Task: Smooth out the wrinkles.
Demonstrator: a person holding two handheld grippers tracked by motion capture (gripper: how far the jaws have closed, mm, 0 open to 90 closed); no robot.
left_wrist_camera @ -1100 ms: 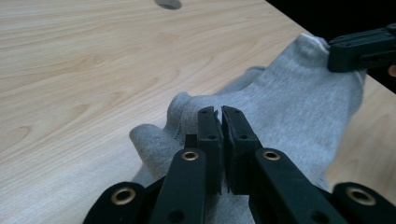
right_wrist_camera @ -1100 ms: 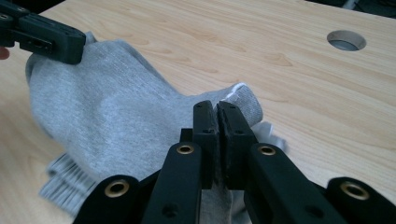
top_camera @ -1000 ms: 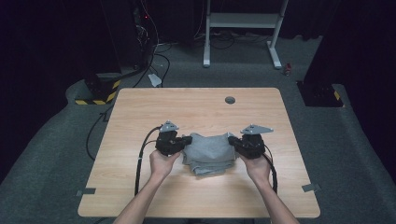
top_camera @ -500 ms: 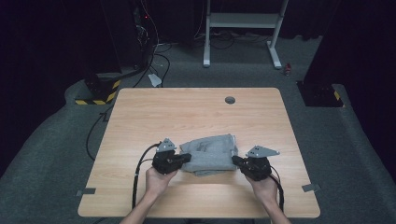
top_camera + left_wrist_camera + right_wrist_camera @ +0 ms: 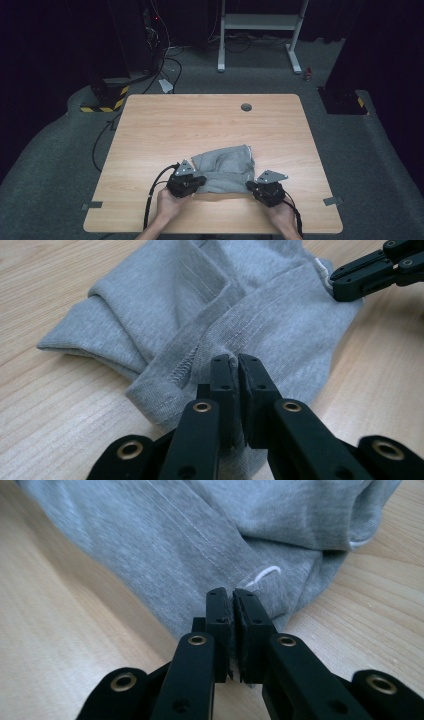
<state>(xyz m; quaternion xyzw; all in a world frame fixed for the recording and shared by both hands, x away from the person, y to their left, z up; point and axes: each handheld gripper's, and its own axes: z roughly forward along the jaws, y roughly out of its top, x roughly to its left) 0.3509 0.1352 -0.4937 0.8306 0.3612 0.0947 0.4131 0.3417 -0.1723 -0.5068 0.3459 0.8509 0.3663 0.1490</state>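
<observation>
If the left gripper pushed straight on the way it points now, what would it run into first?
The grey garment it already pinches; beyond that, probably the right gripper at the far edge, though depth is hard to judge.

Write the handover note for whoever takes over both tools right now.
Left tool: shut on the near-left edge of the grey garment.
Right tool: shut on its near-right edge.
Garment: bunched and partly folded on the wooden table, near the front edge, stretched between the two tools.
Done: both edges gripped, cloth lying on the table.
Left: probably flatten and finish the fold; then release.
</observation>
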